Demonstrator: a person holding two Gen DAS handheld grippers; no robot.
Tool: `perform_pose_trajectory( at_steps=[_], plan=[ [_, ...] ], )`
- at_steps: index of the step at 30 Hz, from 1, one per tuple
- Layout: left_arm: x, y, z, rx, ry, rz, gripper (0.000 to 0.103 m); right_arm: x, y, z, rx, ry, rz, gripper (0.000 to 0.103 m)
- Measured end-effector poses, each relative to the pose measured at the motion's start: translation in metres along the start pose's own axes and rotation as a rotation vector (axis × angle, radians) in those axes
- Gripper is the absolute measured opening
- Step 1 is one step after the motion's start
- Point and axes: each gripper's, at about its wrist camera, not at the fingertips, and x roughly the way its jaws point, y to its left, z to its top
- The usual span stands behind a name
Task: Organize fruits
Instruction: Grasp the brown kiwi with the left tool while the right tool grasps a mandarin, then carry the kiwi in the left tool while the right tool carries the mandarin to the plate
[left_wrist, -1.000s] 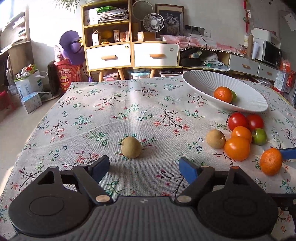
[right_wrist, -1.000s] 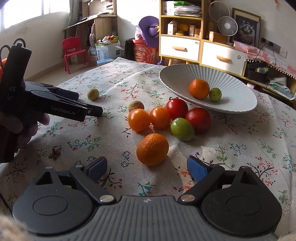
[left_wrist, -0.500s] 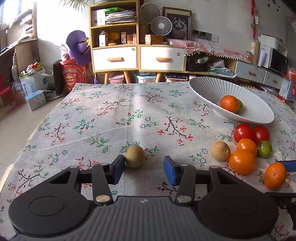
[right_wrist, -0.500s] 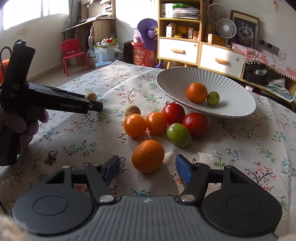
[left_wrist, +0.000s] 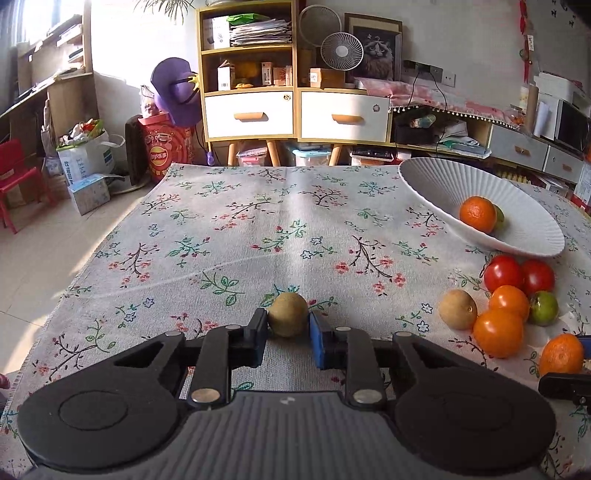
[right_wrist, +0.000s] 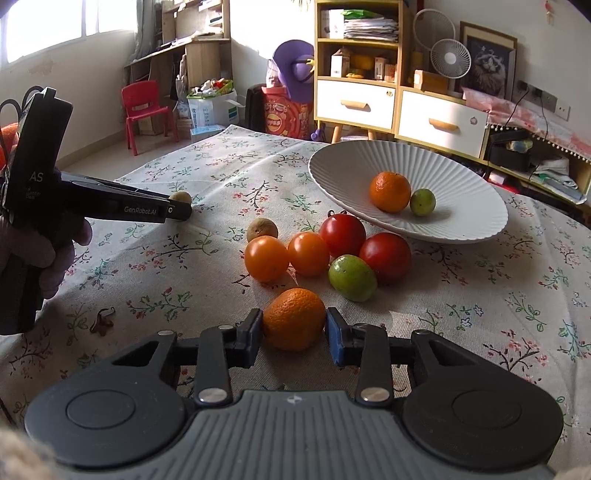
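My left gripper (left_wrist: 288, 328) is shut on a small brown kiwi (left_wrist: 287, 314) that rests on the floral tablecloth. My right gripper (right_wrist: 294, 330) is shut on an orange tangerine (right_wrist: 294, 323), also on the cloth; it shows at the right edge of the left wrist view (left_wrist: 561, 354). A white ribbed bowl (right_wrist: 461, 225) holds a tangerine (right_wrist: 390, 191) and a small green fruit (right_wrist: 422, 201). In front of the bowl lie two red tomatoes (right_wrist: 342, 235), two orange tomatoes (right_wrist: 266, 257), a green tomato (right_wrist: 352, 277) and a second kiwi (right_wrist: 262, 229).
The left gripper and the hand holding it (right_wrist: 103, 205) reach in from the left of the right wrist view. The table's far edge (left_wrist: 280, 166) and left edge drop to the floor. Shelves, drawers and a red chair (right_wrist: 144, 110) stand beyond.
Both grippers have moved forward and closed, the left one onto the kiwi and the right one onto the tangerine. The other fruits have not moved.
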Motion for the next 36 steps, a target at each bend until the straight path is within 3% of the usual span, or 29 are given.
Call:
perform_pose_trajectory(
  at_steps=[17, 36],
  plan=[
    [-0.013, -0.014, 0.016, -0.028, 0.006, -0.074, 0.017, -0.008, -0.002, 0.016, 0.005, -0.048, 0.011, 0.033],
    [-0.022, -0.058, 0.045, 0.007, -0.008, -0.177, 0.017, -0.004, -0.061, 0.052, 0.162, -0.074, -0.057, 0.033]
  ],
)
